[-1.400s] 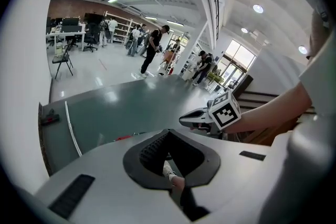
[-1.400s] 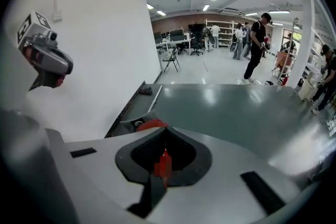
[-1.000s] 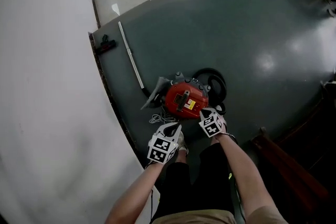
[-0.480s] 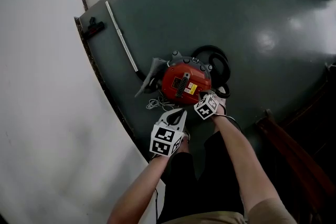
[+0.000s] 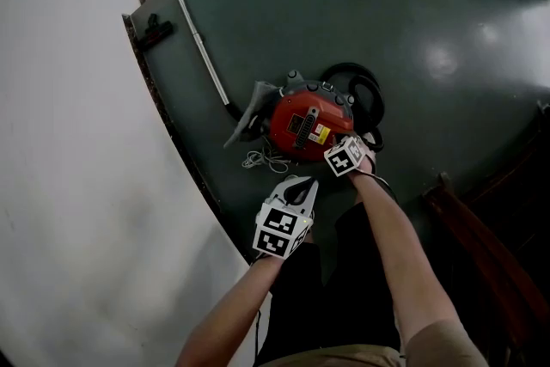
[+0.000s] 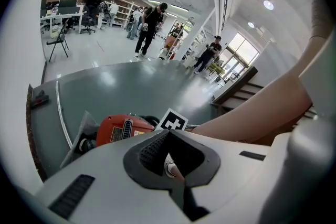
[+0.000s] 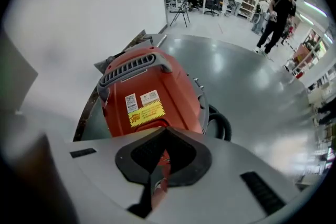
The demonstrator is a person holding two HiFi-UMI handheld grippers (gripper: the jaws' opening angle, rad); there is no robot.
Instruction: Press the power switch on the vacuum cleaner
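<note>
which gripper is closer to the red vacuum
Right. The right gripper sits at the near edge of the vacuum cleaner, jaws shut; the left gripper hangs apart from it, nearer the person's legs.

Glossy red plastic on the vacuum [image 5: 302, 125], smooth, with a grey ribbed grille [image 7: 131, 68] and a yellow paper-like sticker [image 7: 143, 113]. Black hose [image 7: 222, 124], dull and rubbery in look. Bright bare metal on the tube [image 5: 199, 50]. Smooth dark grey floor [image 5: 412, 13], polished enough to throw back the ceiling lights. Matt white wall [image 5: 69, 185]. Matt white plastic on the left tongs [image 6: 169, 152] and the right tongs [image 7: 160, 160], with black pads [image 6: 150, 153] of fine ribbed texture.
</note>
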